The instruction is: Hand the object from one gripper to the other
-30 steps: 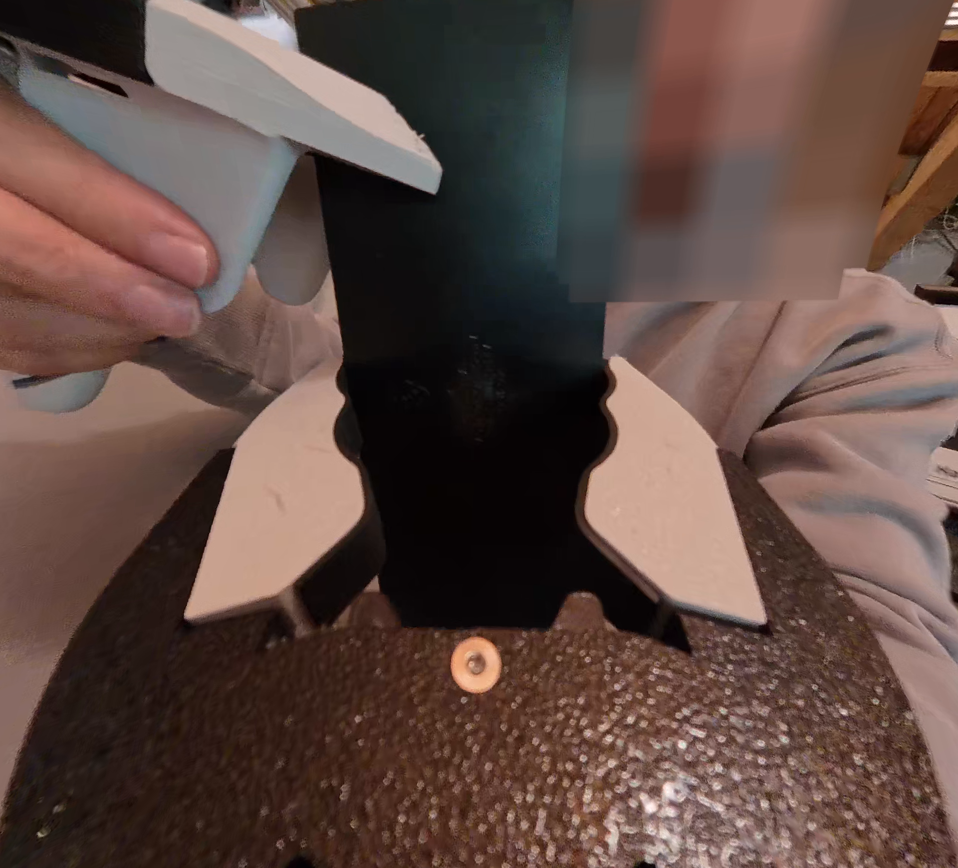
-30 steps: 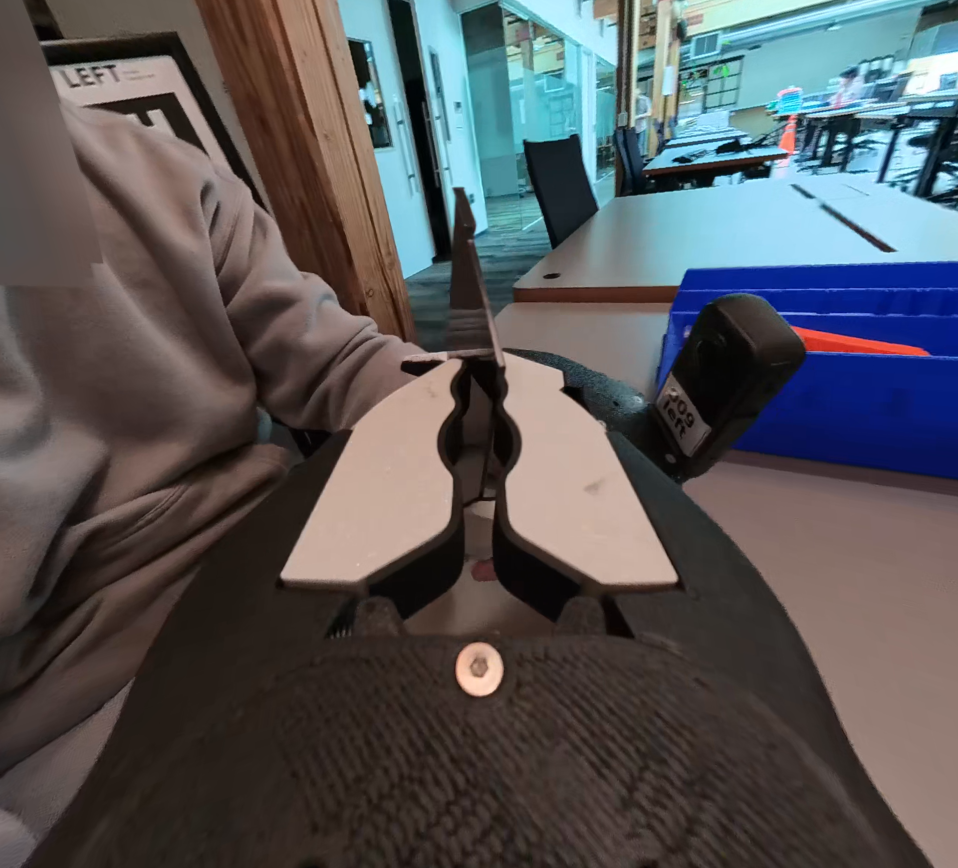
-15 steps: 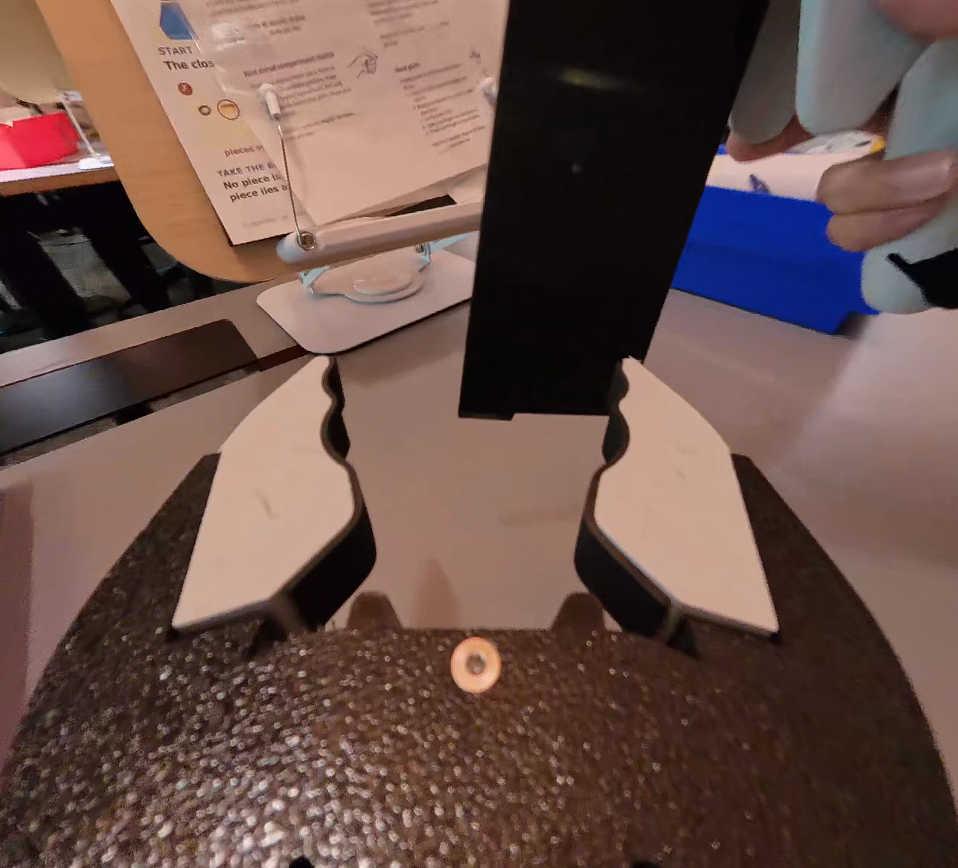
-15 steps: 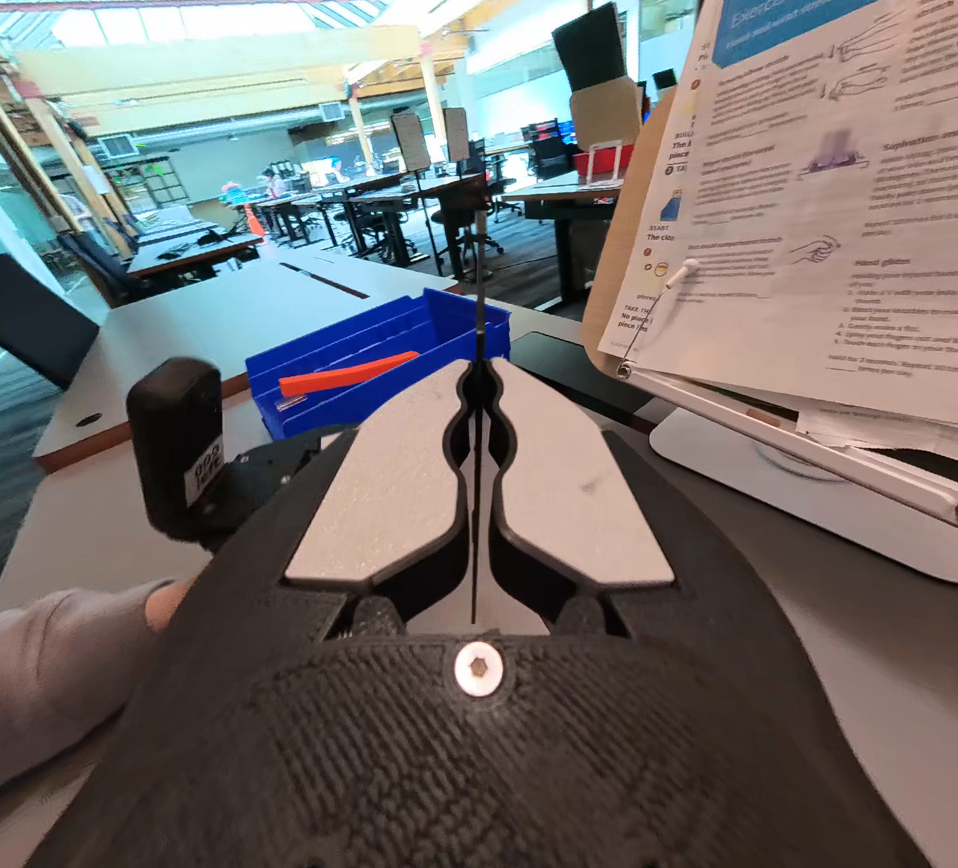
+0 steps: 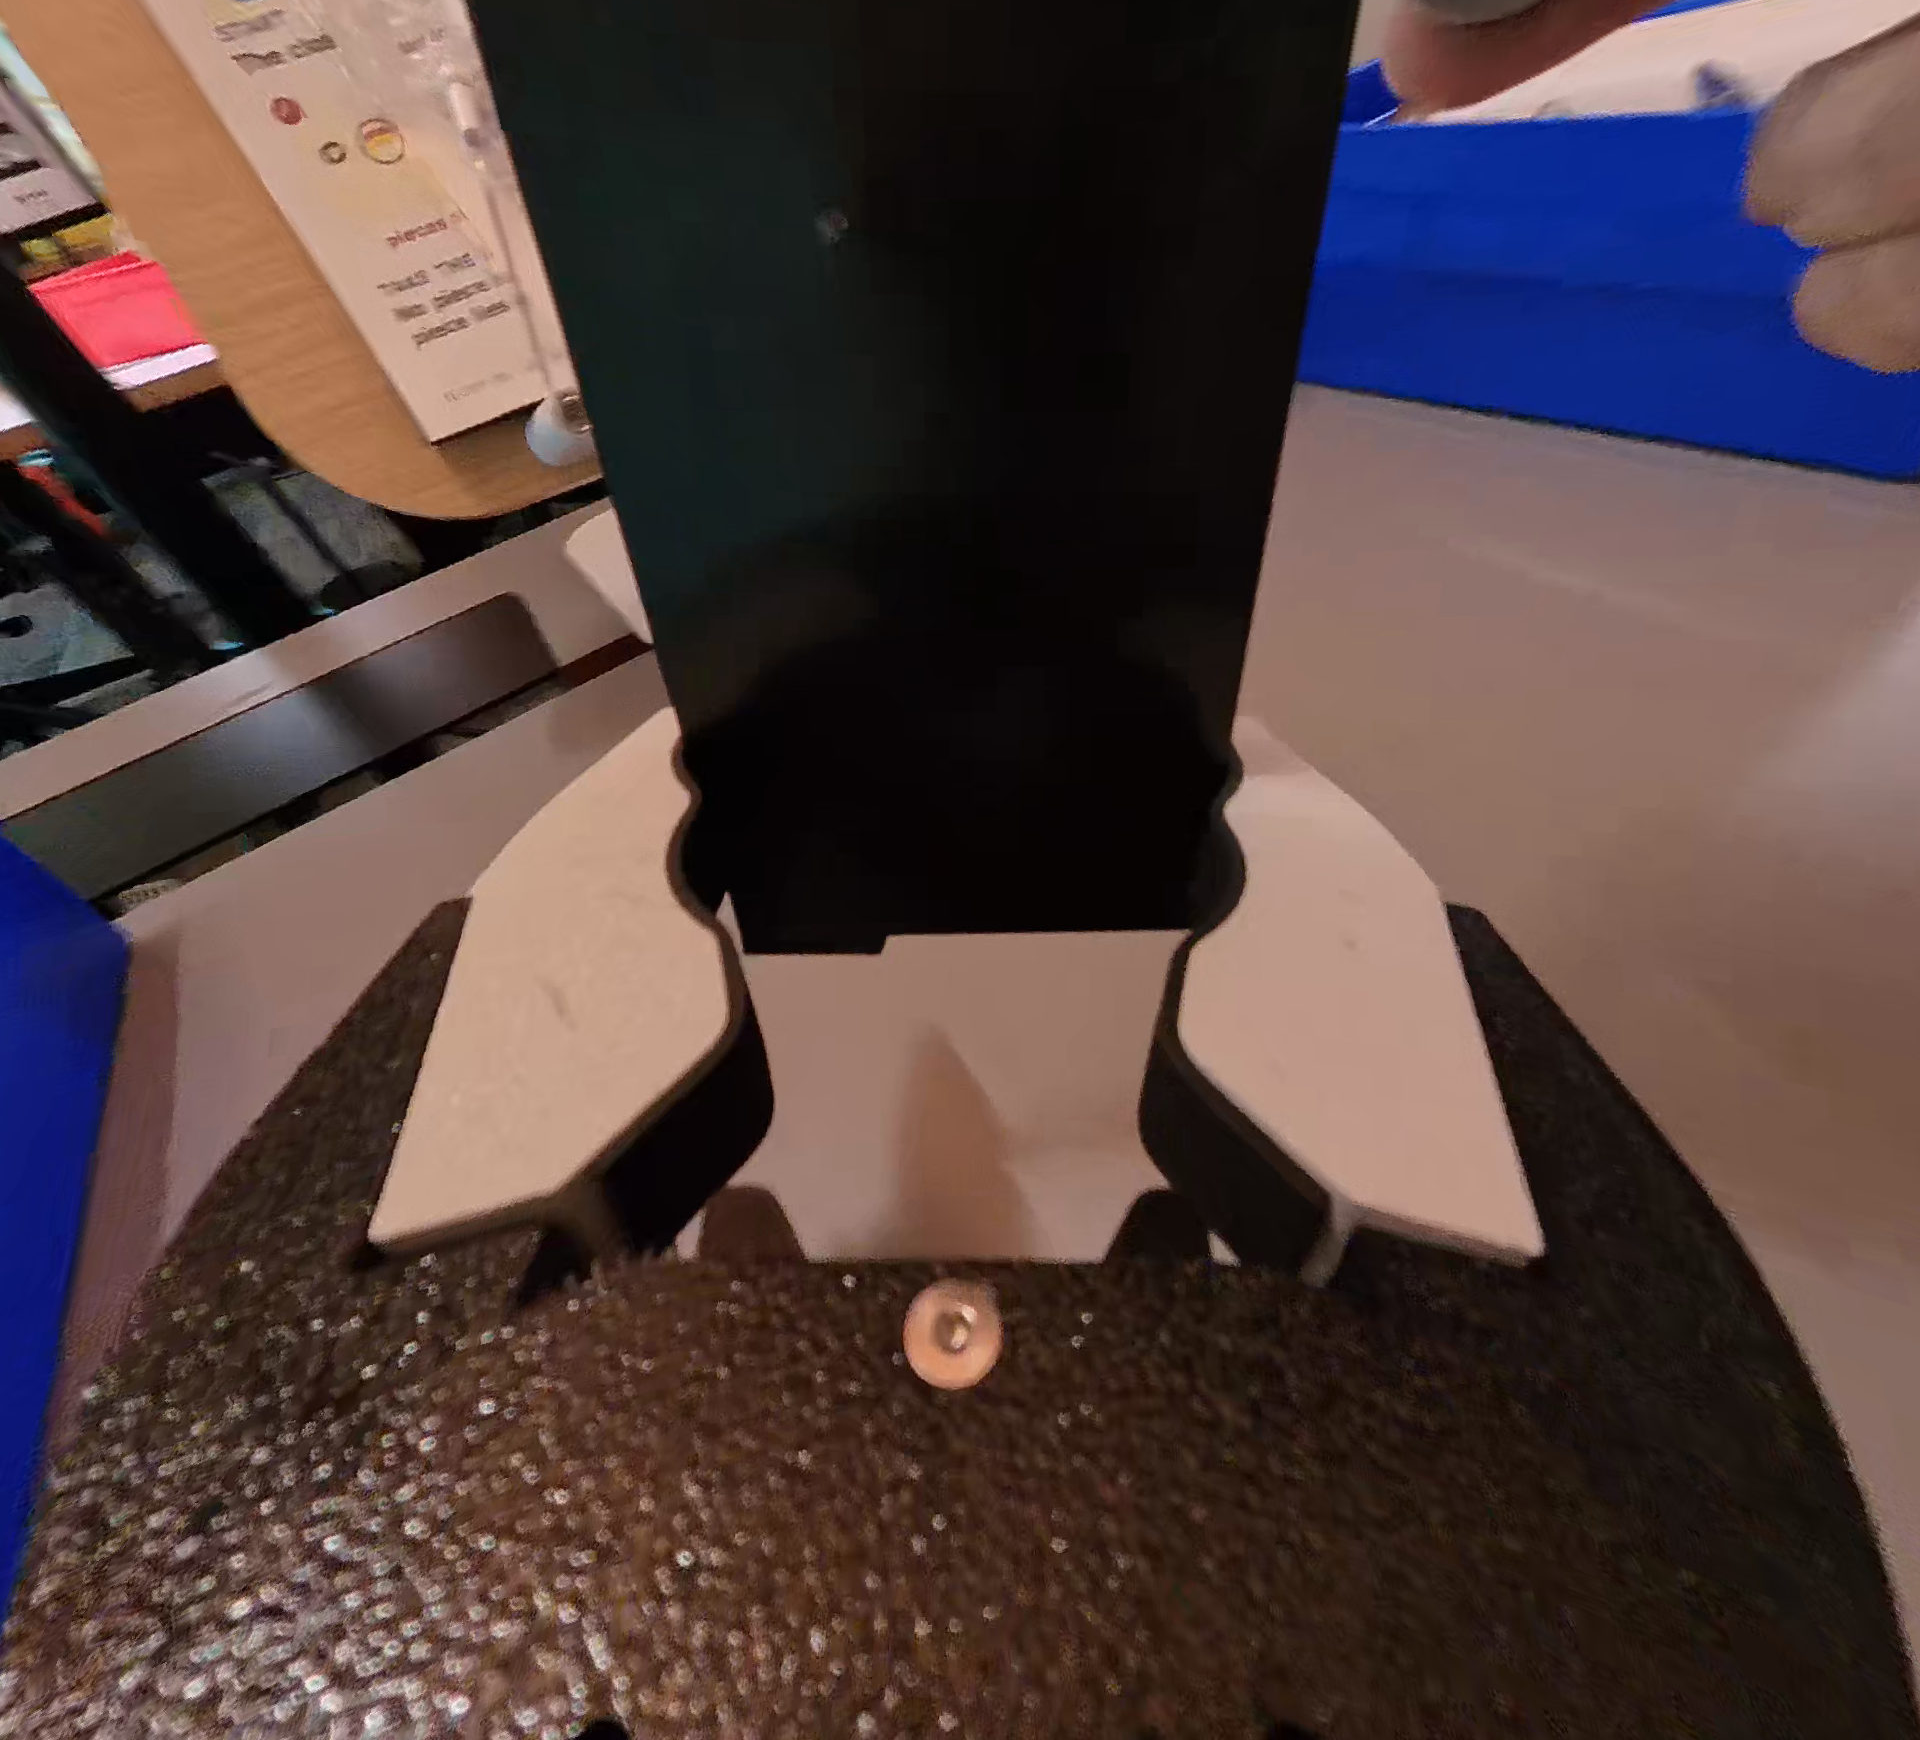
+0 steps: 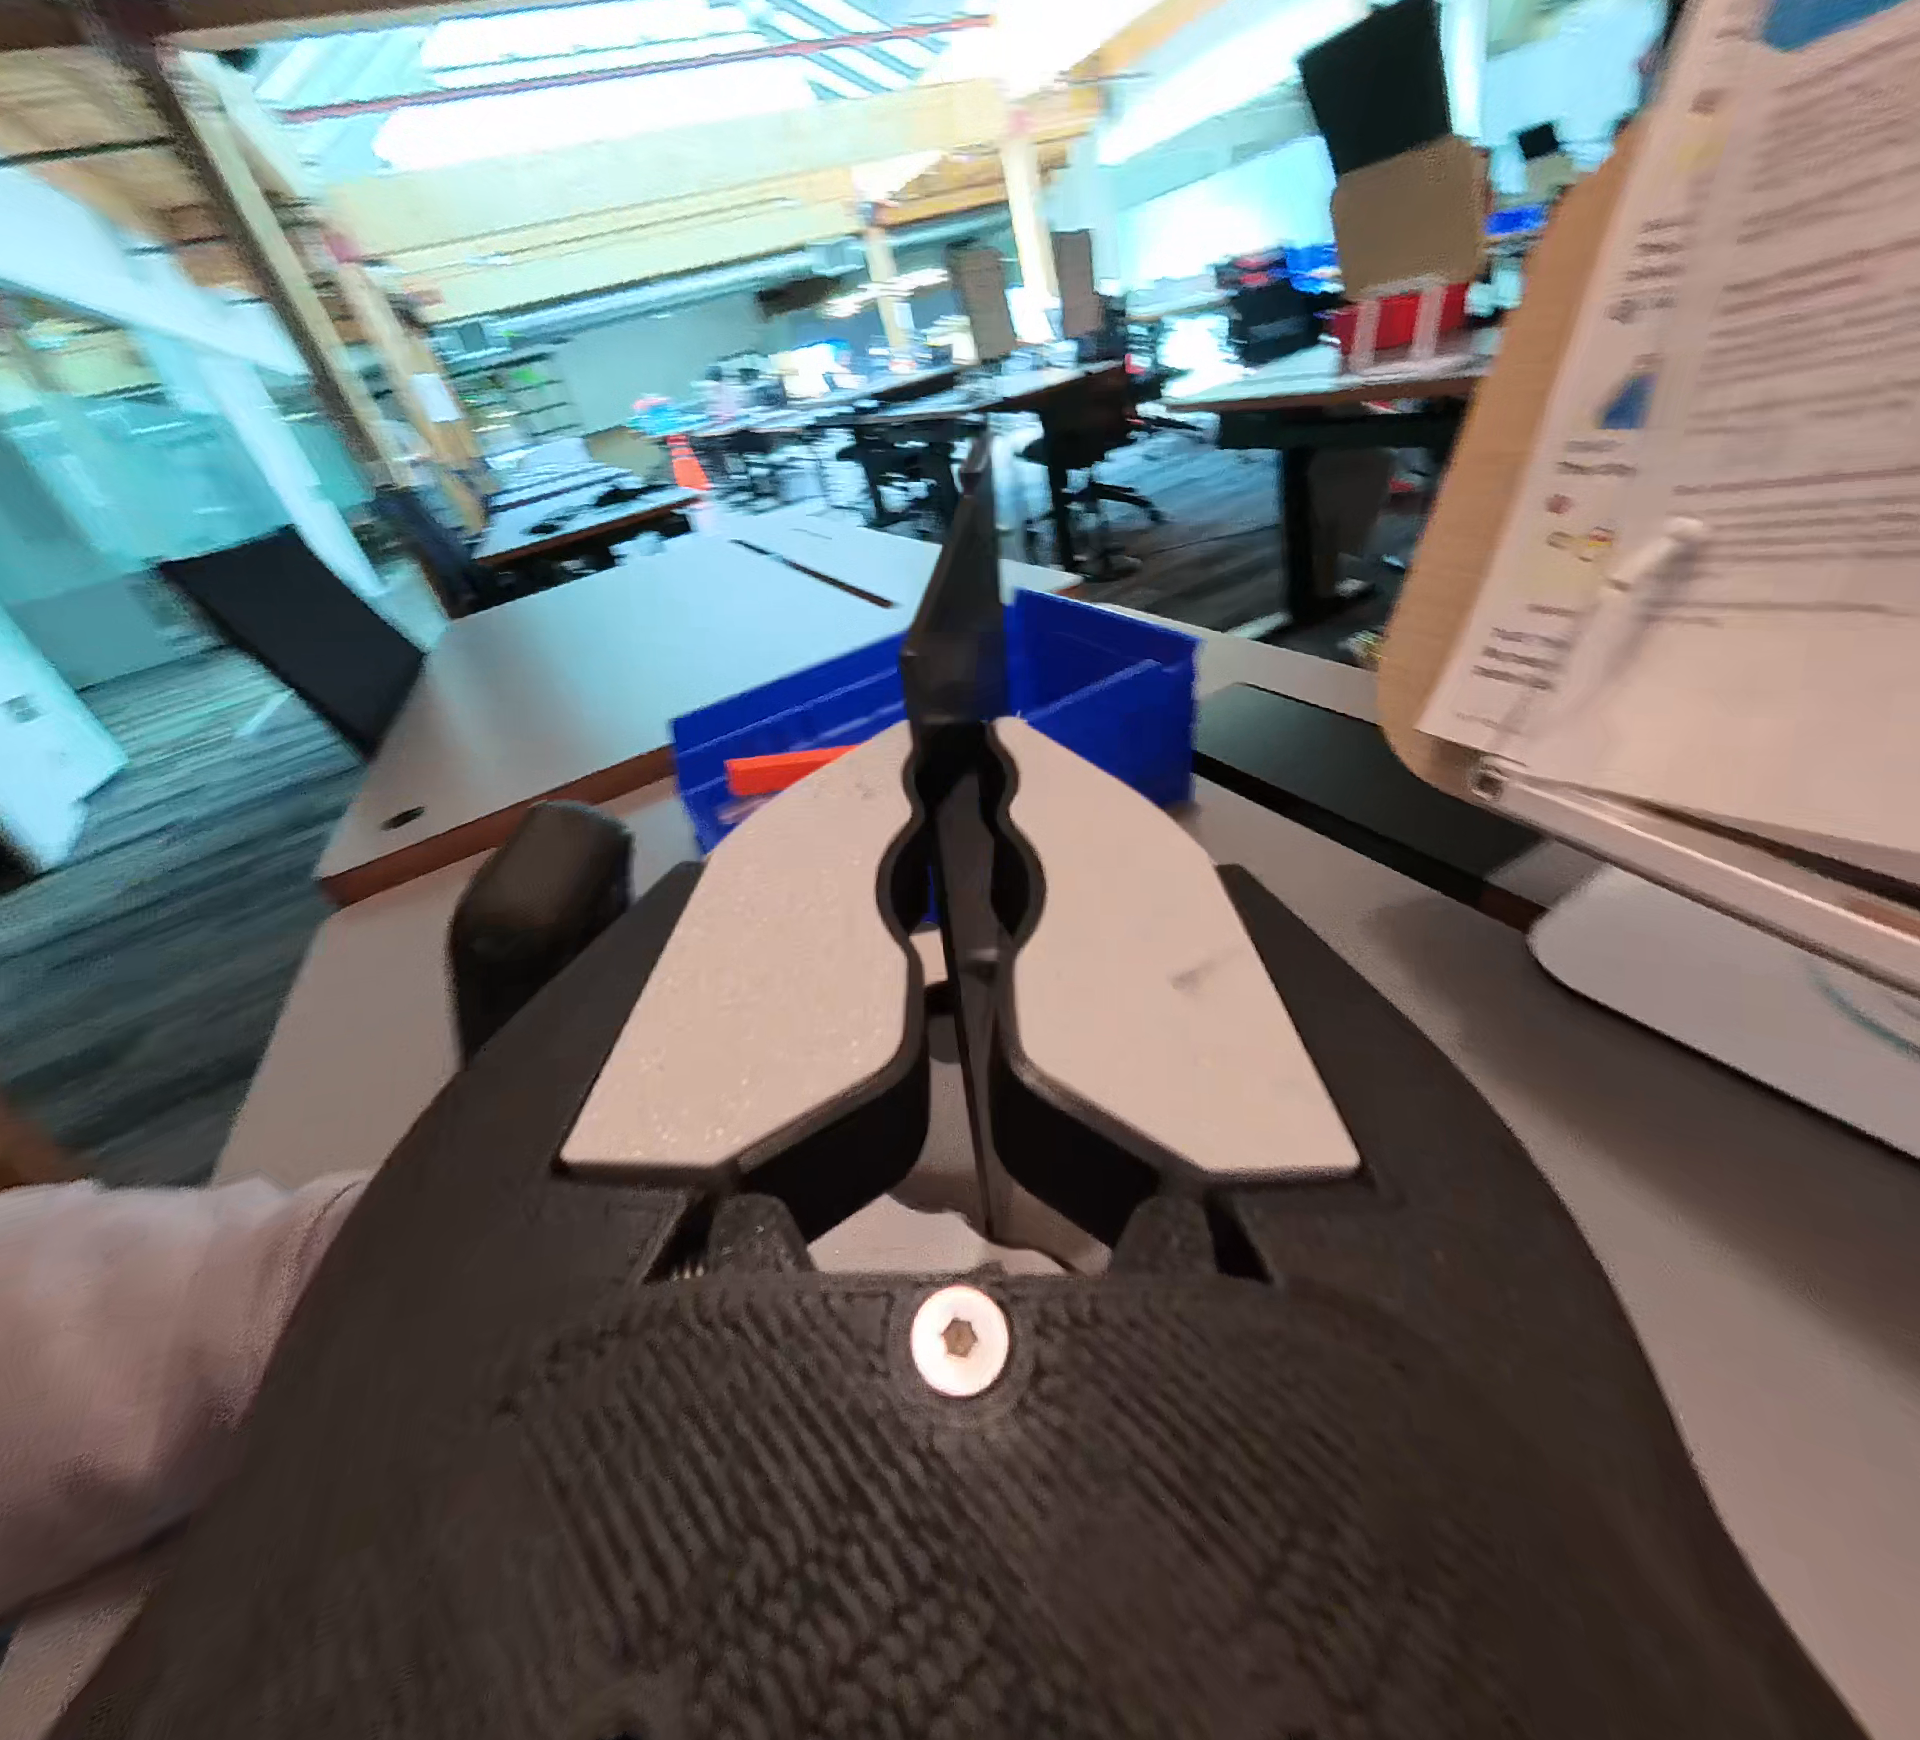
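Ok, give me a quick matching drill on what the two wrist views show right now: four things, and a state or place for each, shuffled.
Things:
1. left gripper
2. right gripper
3. bin
4. orange piece

States or places:
A. fingers shut on the thin edge of the black plate
B. lying inside the bin
C. fingers apart, the plate's lower end between them
D. blue, standing on the table beyond the plate

Pairs: 1-C, 2-A, 3-D, 4-B
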A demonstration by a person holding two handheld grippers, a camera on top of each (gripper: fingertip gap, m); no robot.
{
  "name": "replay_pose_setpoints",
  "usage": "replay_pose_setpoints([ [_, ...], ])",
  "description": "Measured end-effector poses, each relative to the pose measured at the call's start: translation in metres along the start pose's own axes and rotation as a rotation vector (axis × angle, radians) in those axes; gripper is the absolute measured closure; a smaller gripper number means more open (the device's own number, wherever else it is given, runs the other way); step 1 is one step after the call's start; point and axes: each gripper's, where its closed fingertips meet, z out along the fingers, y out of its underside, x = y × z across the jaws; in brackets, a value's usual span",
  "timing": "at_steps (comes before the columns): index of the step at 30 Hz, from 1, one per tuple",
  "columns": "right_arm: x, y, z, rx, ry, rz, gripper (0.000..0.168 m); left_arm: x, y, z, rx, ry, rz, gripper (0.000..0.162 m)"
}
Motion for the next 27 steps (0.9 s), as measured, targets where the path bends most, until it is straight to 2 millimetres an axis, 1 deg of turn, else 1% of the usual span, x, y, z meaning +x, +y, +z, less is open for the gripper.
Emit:
replay_pose_setpoints([
  [1, -0.008, -0.003, -0.001, 0.015, -0.066, -0.014, 0.156, 0.004, -0.004, -0.001, 0.032, 0.049, -0.016, 0.073],
  [2, -0.014, -0.007, -0.003, 0.037, -0.114, -0.035, 0.138, 0.011, -0.01, -0.003, 0.073, 0.113, -0.036, 0.073],
  [3, -0.016, -0.01, -0.006, 0.051, -0.129, -0.06, 0.114, 0.018, -0.015, -0.006, 0.105, 0.193, -0.06, 0.073],
  [4, -0.019, -0.01, -0.009, 0.047, -0.163, -0.107, 0.096, 0.026, -0.019, -0.009, 0.126, 0.28, -0.085, 0.073],
  [6, -0.028, 0.002, -0.017, -0.034, -0.274, -0.169, 0.078, 0.046, -0.027, -0.02, 0.181, 0.492, -0.133, 0.073],
  [8, -0.033, 0.012, -0.022, -0.107, -0.337, -0.155, 0.06, 0.064, -0.031, -0.034, 0.214, 0.679, -0.169, 0.073],
  [11, -0.042, 0.013, -0.022, -0.093, -0.391, -0.153, 0.059, 0.082, -0.026, -0.047, 0.185, 0.856, -0.176, 0.074],
  [14, -0.05, 0.016, -0.022, -0.099, -0.442, -0.124, 0.061, 0.092, -0.021, -0.053, 0.157, 0.92, -0.121, 0.074],
  [16, -0.049, 0.019, -0.021, -0.112, -0.432, -0.142, 0.069, 0.094, -0.017, -0.052, 0.127, 0.92, -0.102, 0.074],
  [17, -0.049, 0.019, -0.023, -0.104, -0.436, -0.174, 0.078, 0.095, -0.017, -0.051, 0.121, 0.917, -0.096, 0.074],
  [21, -0.05, 0.022, -0.024, -0.136, -0.441, -0.242, 0.079, 0.091, -0.014, -0.047, 0.12, 0.859, -0.047, 0.074],
  [22, -0.051, 0.02, -0.025, -0.121, -0.437, -0.276, 0.079, 0.087, -0.015, -0.044, 0.125, 0.824, -0.053, 0.074],
  [23, -0.05, 0.016, -0.025, -0.096, -0.408, -0.334, 0.079, 0.081, -0.018, -0.041, 0.132, 0.791, -0.093, 0.07],
  [24, -0.047, 0.014, -0.025, -0.088, -0.373, -0.413, 0.079, 0.075, -0.02, -0.039, 0.128, 0.78, -0.15, 0.054],
  [25, -0.047, 0.014, -0.027, -0.091, -0.349, -0.513, 0.079, 0.069, -0.021, -0.039, 0.106, 0.78, -0.21, 0.041],
  [26, -0.046, 0.014, -0.028, -0.08, -0.32, -0.645, 0.079, 0.062, -0.023, -0.04, 0.092, 0.793, -0.271, 0.032],
  [27, -0.044, 0.012, -0.029, -0.047, -0.273, -0.818, 0.079, 0.056, -0.027, -0.043, 0.098, 0.822, -0.335, 0.032],
])
